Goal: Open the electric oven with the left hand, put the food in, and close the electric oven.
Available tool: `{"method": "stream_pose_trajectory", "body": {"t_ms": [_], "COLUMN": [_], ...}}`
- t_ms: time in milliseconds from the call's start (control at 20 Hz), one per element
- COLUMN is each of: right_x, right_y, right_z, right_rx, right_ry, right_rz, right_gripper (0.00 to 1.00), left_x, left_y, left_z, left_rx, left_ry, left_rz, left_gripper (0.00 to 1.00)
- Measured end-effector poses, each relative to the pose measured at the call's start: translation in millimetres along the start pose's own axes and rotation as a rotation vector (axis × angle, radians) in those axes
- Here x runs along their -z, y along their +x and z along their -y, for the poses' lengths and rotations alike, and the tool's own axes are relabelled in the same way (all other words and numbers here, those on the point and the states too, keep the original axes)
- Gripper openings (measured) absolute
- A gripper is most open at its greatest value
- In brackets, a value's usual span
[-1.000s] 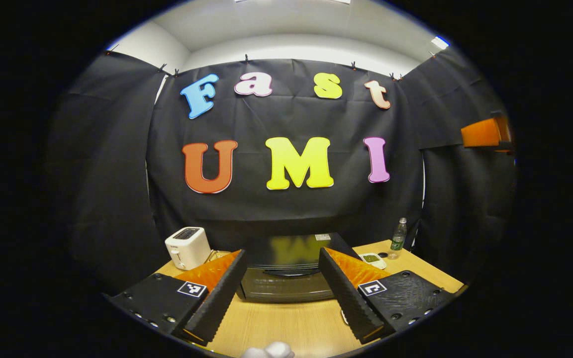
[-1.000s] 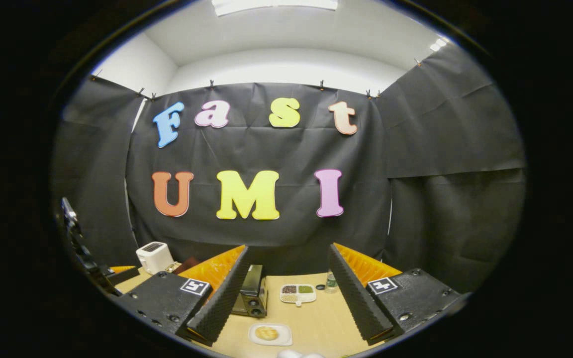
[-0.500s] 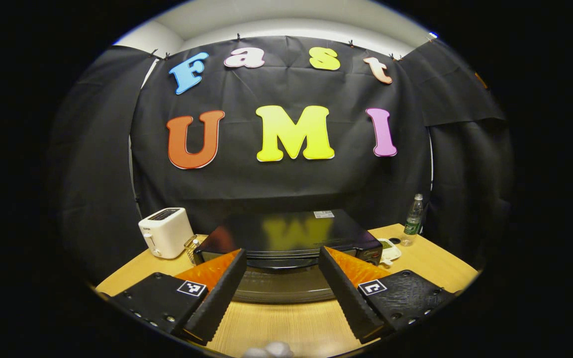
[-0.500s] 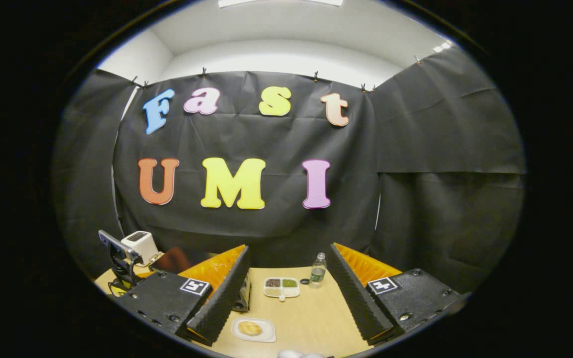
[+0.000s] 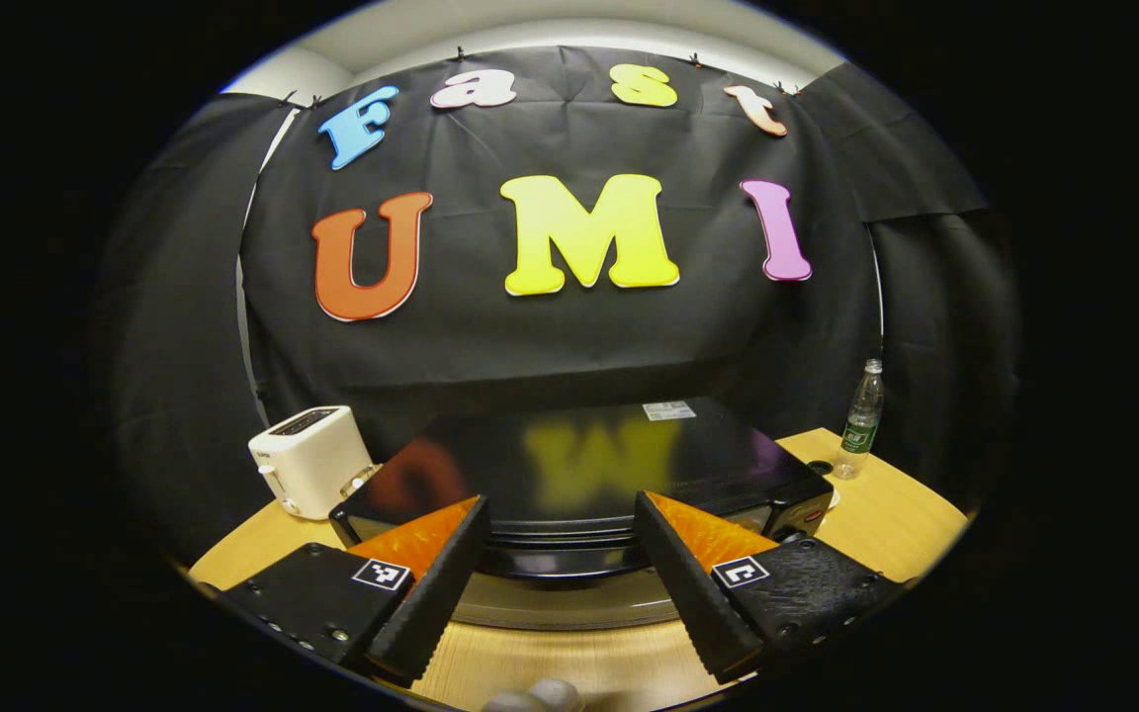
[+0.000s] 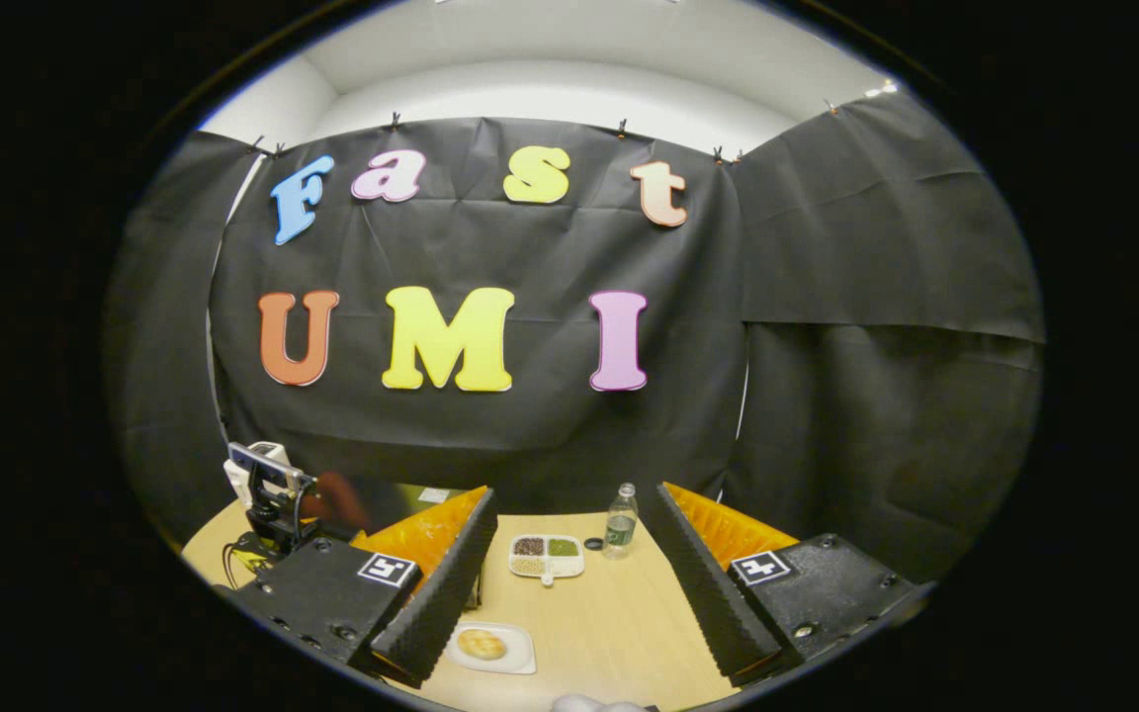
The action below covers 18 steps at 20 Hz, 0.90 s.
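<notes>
The left gripper (image 5: 558, 583), fingers spread and empty, hovers before the glossy black electric oven (image 5: 579, 475) at twelve o'clock. The right gripper (image 6: 569, 583) is likewise spread and empty. A round golden bun on a white rectangular plate (image 6: 490, 648) lies at seven o'clock between its fingers.

black oven (image 5: 579, 465), white toaster (image 5: 307, 460)

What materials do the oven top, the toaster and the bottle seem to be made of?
Oven top: probably painted metal or glass, glossy black, since it mirrors the wall.
Toaster: looks like white plastic with a smooth, soft sheen.
Bottle: apparently clear plastic, because the dark wall shows through it.
</notes>
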State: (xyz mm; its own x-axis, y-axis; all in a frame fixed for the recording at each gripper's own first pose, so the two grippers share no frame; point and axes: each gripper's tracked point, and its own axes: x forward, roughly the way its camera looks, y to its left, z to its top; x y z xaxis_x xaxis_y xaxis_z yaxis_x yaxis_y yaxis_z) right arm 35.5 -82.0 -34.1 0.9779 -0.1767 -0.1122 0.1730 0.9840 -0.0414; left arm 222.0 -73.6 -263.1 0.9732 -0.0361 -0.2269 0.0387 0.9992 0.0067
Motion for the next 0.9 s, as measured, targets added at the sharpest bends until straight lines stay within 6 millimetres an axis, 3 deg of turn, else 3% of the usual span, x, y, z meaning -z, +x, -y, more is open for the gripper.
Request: {"method": "stream_pose_trajectory", "body": {"t_ms": [450, 900], "right_x": [6.1, 18.3], "right_y": [5.5, -3.7], "right_z": [-11.5, -16.7], "right_rx": [-0.037, -0.061], "right_ry": [0.019, 0.039], "right_rz": [-0.024, -0.033], "right_gripper": [0.99, 1.0], "left_x": [8.0, 44.7], "left_y": [-19.1, -74.9], "left_z": [-2.9, -1.5], "left_rx": [0.007, 0.034], "left_ry": [-0.011, -0.02], "left_rz": [-0.024, -0.094], "left_gripper": [0.98, 0.98]}}
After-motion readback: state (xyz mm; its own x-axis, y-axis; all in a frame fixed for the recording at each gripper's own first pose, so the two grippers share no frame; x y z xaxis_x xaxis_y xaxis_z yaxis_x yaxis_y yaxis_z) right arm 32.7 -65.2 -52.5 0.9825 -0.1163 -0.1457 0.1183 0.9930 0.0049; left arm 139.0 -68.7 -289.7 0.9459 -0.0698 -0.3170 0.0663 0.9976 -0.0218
